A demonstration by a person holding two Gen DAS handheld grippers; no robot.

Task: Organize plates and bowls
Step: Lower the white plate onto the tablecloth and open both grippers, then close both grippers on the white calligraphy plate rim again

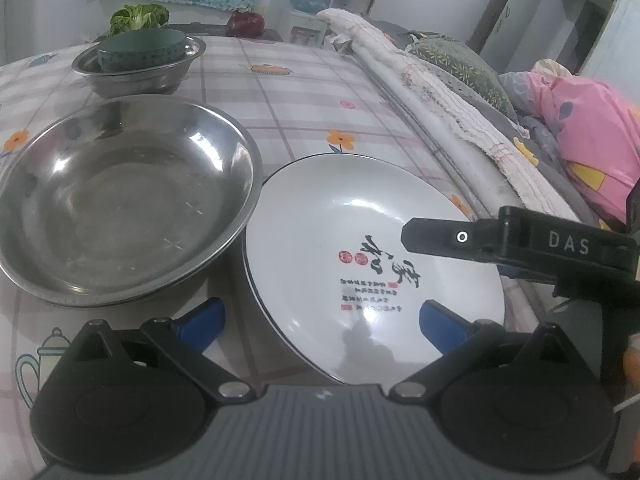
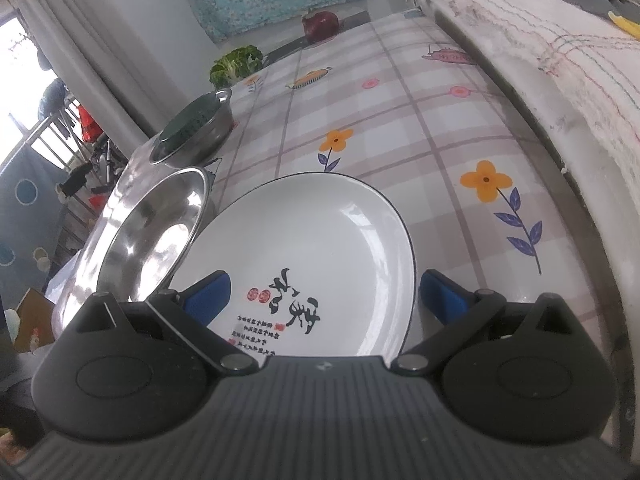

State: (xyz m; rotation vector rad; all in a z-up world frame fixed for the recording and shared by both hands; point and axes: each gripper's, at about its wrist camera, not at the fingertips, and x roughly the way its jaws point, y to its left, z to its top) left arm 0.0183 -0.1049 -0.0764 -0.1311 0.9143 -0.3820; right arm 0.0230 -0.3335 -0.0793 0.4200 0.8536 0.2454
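A white plate with black calligraphy (image 1: 360,240) (image 2: 312,248) lies on the checked tablecloth, touching a large steel bowl (image 1: 120,200) (image 2: 148,232) on its left. Farther back a small steel bowl (image 1: 138,74) (image 2: 200,144) holds a dark green bowl (image 1: 140,50) (image 2: 192,120). My left gripper (image 1: 322,326) is open and empty, its blue pads (image 1: 202,326) straddling the plate's near edge. My right gripper (image 2: 324,300) is open and empty just above the plate's near rim; its black finger shows in the left wrist view (image 1: 440,236) over the plate's right side.
A leafy green vegetable (image 1: 138,18) (image 2: 236,64) and a red onion (image 1: 245,23) (image 2: 320,24) lie at the table's far end. A white rail draped with a towel (image 1: 440,96) (image 2: 540,60) runs along the table's right edge, with bedding (image 1: 592,140) beyond.
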